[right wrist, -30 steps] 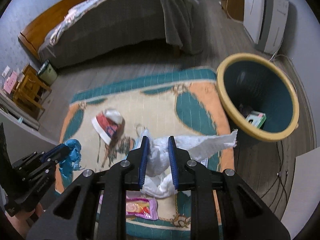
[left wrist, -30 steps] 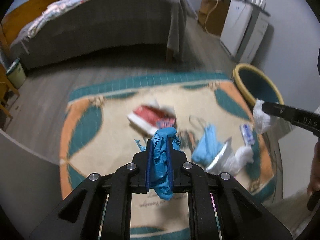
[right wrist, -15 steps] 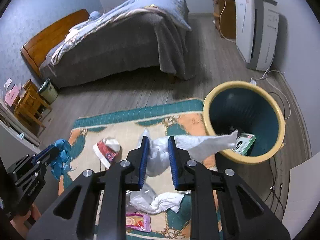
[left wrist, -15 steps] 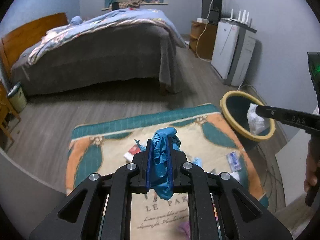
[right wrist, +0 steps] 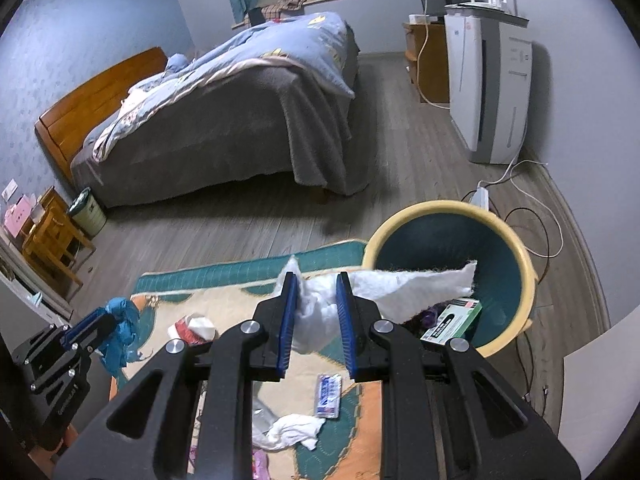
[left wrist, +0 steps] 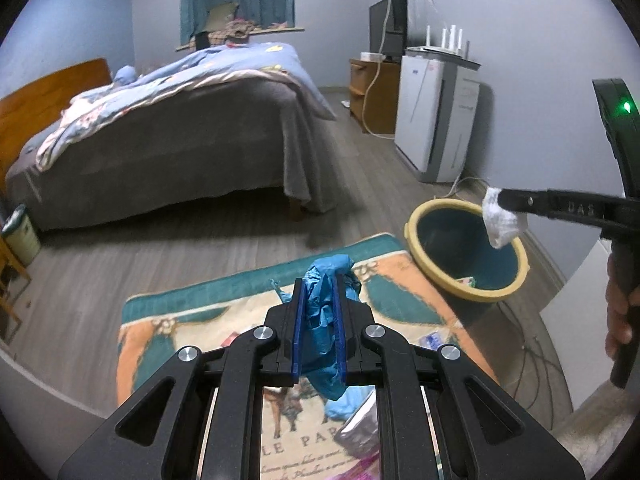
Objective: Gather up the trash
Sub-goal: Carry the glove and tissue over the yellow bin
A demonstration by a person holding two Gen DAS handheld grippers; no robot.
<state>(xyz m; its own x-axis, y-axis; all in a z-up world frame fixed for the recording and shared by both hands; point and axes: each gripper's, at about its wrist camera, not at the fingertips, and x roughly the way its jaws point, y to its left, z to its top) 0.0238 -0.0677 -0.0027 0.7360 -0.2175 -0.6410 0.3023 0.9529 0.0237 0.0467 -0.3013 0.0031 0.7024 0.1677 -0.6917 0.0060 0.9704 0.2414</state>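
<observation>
My left gripper (left wrist: pixel 318 320) is shut on a crumpled blue glove (left wrist: pixel 326 344) and holds it above the patterned rug (left wrist: pixel 404 280). My right gripper (right wrist: pixel 317 320) is shut on a white tissue (right wrist: pixel 404 286) whose loose end hangs over the rim of the yellow-rimmed teal bin (right wrist: pixel 520 256). The left wrist view shows the right gripper (left wrist: pixel 504 202) with the tissue (left wrist: pixel 500 220) above the bin (left wrist: pixel 416 236). The right wrist view shows the left gripper (right wrist: pixel 102 314) with the glove (right wrist: pixel 120 320) at the left. A green box (right wrist: pixel 452 320) lies inside the bin.
Trash lies on the rug (right wrist: pixel 224 280): a red-and-white pack (right wrist: pixel 192 326), a blister strip (right wrist: pixel 329 390), a white wad (right wrist: pixel 294 430), a silver wrapper (left wrist: pixel 360 428). A bed (left wrist: pixel 160 140) stands behind. A white appliance (right wrist: pixel 492 92) and cables (right wrist: pixel 532 216) are at the right.
Both grippers have risen and tilted up, each still holding its piece. The right gripper has carried the tissue closer, so that it hangs over the bin's rim.
</observation>
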